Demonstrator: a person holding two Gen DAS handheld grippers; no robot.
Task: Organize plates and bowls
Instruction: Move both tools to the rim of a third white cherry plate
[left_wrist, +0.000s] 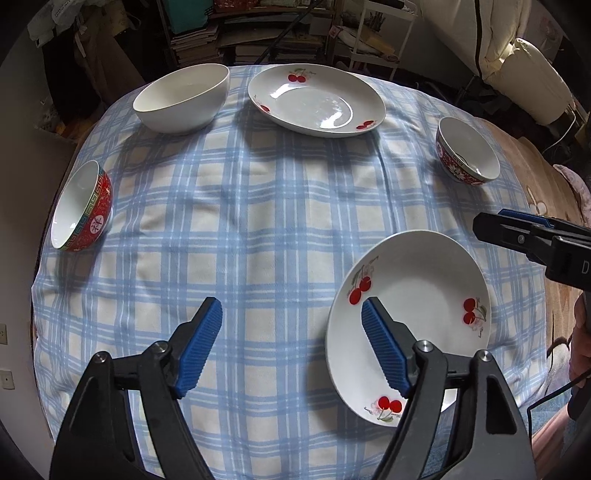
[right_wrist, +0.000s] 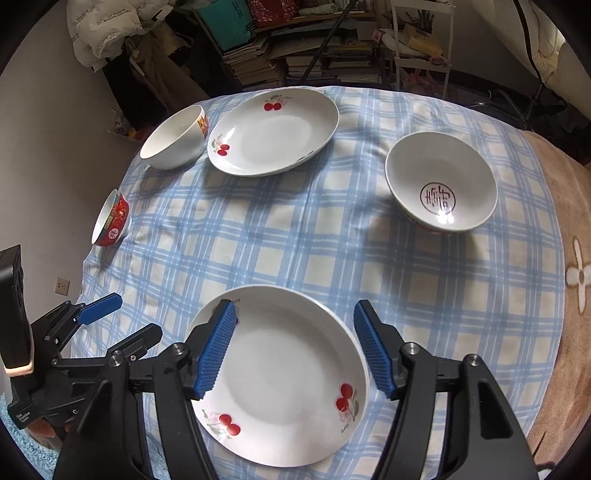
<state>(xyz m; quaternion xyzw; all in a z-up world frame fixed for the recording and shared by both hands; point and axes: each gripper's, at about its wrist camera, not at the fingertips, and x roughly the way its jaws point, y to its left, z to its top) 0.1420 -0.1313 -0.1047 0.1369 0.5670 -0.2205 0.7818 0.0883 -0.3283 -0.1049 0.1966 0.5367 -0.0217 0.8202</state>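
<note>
A cherry-patterned plate (right_wrist: 288, 376) lies flat on the blue plaid cloth at the near edge. My right gripper (right_wrist: 295, 308) stands open above it, with nothing pinched between its pads. My left gripper (left_wrist: 291, 306) is open too, just left of the same plate (left_wrist: 417, 317), over bare cloth. A second cherry plate (left_wrist: 317, 99) sits at the far side with a plain white bowl (left_wrist: 181, 98) to its left. A red bowl (left_wrist: 83, 208) lies tilted at the left edge. Another red-sided bowl (right_wrist: 441, 181) stands upright on the right.
The plaid cloth (left_wrist: 258, 221) covers a soft, rounded surface that drops off on the left. A brown blanket (right_wrist: 554, 258) lies along the right side. Bookshelves and stacked papers (right_wrist: 314, 55) stand behind the far edge. A hand (left_wrist: 580, 343) shows at the right rim.
</note>
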